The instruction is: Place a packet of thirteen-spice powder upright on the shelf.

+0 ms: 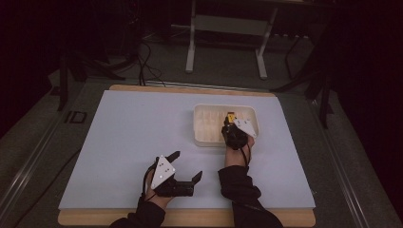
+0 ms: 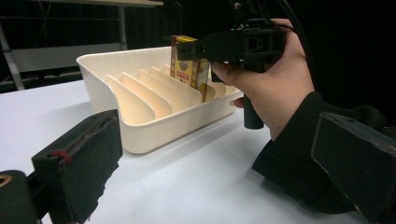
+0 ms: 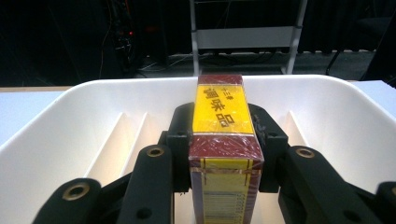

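We have the red-and-yellow box (image 3: pixel 223 144) clamped between the fingers (image 3: pixel 181 135) of the right gripper (image 1: pixel 231 124), standing upright with its long axis vertical inside the cream slotted tray (image 1: pixel 202 138) at the far right of the surface (image 1: pixel 128 137). In the left gripper view the box's lower end sits down between two of the tray's dividers (image 2: pixel 159 88), so the coming move, as we judge it, turns on letting go and backing straight up out of that slot. Our left gripper (image 1: pixel 186 166) rests near us, well apart from the tray, its fingers spread wide and holding nothing; the right hand (image 2: pixel 266 88) is plainly the nearer one.
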